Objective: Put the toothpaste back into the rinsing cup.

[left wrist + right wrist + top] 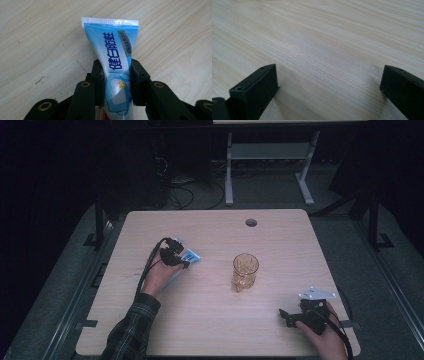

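Left gripper view showed the left gripper (117,82) with its two black jaws closed on a blue and white toothpaste tube (115,53), one jaw against each side of the tube's body. The flat crimped end pointed away from the jaws, over the pale wood-grain desk (37,37). Whether the tube touched the desk could not be told.

From the high view, the left gripper (181,261) and tube (190,257) sat in the left half of the desk (210,320), roughly midway between the near and far edges, the hand (159,276) in a plaid sleeve behind them.

The right gripper (328,85) had its jaws spread wide apart over bare wood, holding nothing. It lay near the desk's near right corner (286,316).

An amber cut-glass tumbler (245,271) stood upright near the desk's centre, well apart from both grippers. A round cable hole (251,222) sat by the far edge.
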`<state>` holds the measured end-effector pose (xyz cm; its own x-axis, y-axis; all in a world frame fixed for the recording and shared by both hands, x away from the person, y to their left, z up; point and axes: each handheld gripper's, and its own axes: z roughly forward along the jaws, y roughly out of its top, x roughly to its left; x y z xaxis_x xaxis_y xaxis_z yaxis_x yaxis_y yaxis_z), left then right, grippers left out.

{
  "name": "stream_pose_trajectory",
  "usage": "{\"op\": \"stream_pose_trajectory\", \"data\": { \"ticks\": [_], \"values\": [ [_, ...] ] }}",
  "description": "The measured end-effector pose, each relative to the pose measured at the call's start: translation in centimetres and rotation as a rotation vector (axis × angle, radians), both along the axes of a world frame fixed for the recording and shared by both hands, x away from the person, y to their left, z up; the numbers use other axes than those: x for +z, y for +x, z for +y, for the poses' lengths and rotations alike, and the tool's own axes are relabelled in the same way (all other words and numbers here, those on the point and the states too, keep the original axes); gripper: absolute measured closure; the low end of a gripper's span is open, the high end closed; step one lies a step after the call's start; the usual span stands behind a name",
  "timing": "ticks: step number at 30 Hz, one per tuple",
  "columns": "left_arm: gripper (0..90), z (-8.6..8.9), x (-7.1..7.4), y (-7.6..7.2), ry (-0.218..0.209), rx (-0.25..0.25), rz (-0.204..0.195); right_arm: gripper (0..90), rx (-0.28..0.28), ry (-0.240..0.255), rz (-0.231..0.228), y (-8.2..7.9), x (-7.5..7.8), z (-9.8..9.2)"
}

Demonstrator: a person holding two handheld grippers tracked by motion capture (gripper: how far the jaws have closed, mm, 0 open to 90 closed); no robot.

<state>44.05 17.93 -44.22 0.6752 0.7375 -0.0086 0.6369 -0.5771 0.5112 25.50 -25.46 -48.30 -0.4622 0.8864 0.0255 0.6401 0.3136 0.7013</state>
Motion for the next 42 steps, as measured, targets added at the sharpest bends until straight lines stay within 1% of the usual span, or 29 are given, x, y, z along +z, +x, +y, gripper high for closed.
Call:
{"op": "stream_pose_trajectory", "data": {
  "ticks": [4,9,10,13,14,15,18,20,26,29,31,33,35,37,39,41,42],
  "values": [
    [71.8,0.0,0.2,0.0,-0.003,-0.008,0.006,0.7,0.0,0.0,0.0,0.0,0.0,0.0],
    [72.6,0.0,0.2,-0.2,-0.023,-0.011,0.016,0.7,0.0,0.0,0.0,0.0,0.0,0.0],
    [72.7,0.0,0.3,-0.2,-0.021,-0.017,0.018,0.7,0.0,0.0,0.0,0.0,0.0,0.0],
    [73.0,0.1,0.6,-0.4,-0.046,-0.019,0.014,0.7,0.0,0.0,0.0,0.0,0.0,0.0],
    [73.0,0.1,0.8,-0.4,-0.051,-0.024,0.01,0.7,0.0,0.0,0.0,0.0,0.0,0.0],
    [73.0,0.1,0.9,-0.5,-0.061,-0.017,0.004,0.7,0.0,0.0,0.0,0.0,0.0,0.0],
    [73.0,0.2,1.3,-0.8,-0.071,-0.02,-0.009,0.7,0.0,-0.001,0.0,0.0,0.0,0.0],
    [73.1,0.4,1.5,-1.0,-0.089,-0.018,-0.015,0.7,0.0,0.0,0.0,0.0,0.0,0.0],
    [73.5,1.1,2.3,-1.4,-0.125,-0.028,-0.026,0.7,-0.001,0.0,0.0,0.0,0.0,0.0],
    [73.6,1.6,2.7,-1.8,-0.149,-0.03,-0.039,0.7,0.0,0.0,0.0,0.0,0.0,0.0],
    [73.7,1.8,3.0,-2.0,-0.16,-0.026,-0.045,0.7,0.0,0.0,0.0,0.0,0.0,0.0],
    [73.8,2.1,3.3,-2.1,-0.166,-0.033,-0.055,0.7,-0.001,0.0,0.0,0.0,0.0,0.0],
    [73.8,2.3,3.7,-2.3,-0.191,-0.028,-0.059,0.7,-0.001,0.0,0.0,0.0,0.0,0.0],
    [73.8,2.6,4.1,-2.6,-0.209,-0.032,-0.072,0.7,0.0,0.0,0.0,0.0,0.0,0.0],
    [73.8,2.7,4.4,-2.8,-0.221,-0.036,-0.077,0.7,-0.001,0.0,0.0,0.0,0.0,0.0],
    [73.8,3.0,4.7,-3.1,-0.244,-0.043,-0.087,0.7,-0.001,0.0,0.0,0.0,0.0,0.0],
    [73.7,3.1,4.9,-3.2,-0.262,-0.048,-0.095,0.7,0.0,-0.001,0.0,0.0,0.0,0.0]
  ]
}}
